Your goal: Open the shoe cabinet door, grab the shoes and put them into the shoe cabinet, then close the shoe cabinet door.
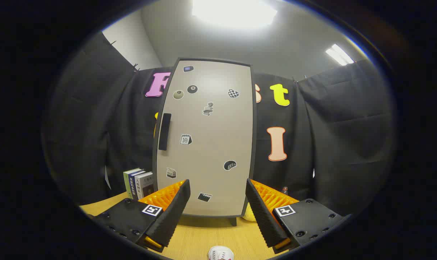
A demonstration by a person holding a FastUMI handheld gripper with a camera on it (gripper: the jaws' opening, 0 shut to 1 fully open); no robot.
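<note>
The shoe cabinet stands upright on the wooden table, straight ahead beyond the fingers. Its beige door is closed and carries several stickers. A dark vertical handle sits on the door's left side. My gripper is open, with a wide gap between the fingers and nothing held. The lower part of the door shows through that gap. The tip of a white shoe with red trim lies on the table below and between the fingers, close to me.
A few books stand upright to the left of the cabinet, behind my left finger. A small yellow object peeks out at the cabinet's lower right corner. Black cloth walls close the booth behind and on both sides.
</note>
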